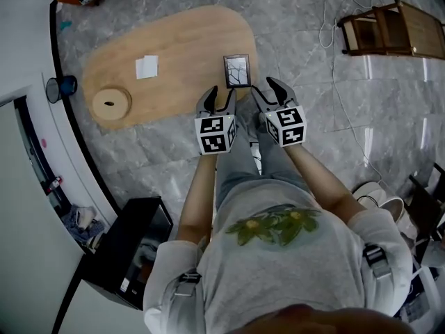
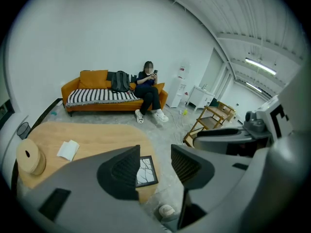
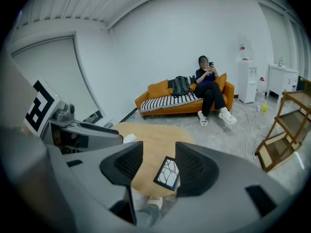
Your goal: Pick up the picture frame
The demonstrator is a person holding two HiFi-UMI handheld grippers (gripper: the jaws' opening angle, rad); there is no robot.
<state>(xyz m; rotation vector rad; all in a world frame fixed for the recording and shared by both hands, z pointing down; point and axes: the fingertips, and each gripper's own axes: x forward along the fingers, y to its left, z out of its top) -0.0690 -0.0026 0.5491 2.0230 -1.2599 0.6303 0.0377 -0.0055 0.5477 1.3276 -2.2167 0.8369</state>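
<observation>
A small black picture frame [image 1: 236,71] with a white branch print lies flat near the right end of the low wooden table [image 1: 174,47]. Just short of it, above the floor and the table's edge, both grippers hang side by side. My left gripper [image 1: 217,96] is open and empty, and in the left gripper view the frame [image 2: 146,171] shows beside its left finger. My right gripper [image 1: 266,89] is also open and empty; the frame [image 3: 168,173] appears between its fingers in the right gripper view, still well below them.
On the table lie a folded white paper [image 1: 147,67] and a round wooden roll [image 1: 111,104]. A wooden shelf [image 1: 393,28] stands to the right. A person [image 2: 148,89] sits on an orange sofa [image 2: 97,93] across the room. A black box [image 1: 132,249] is behind left.
</observation>
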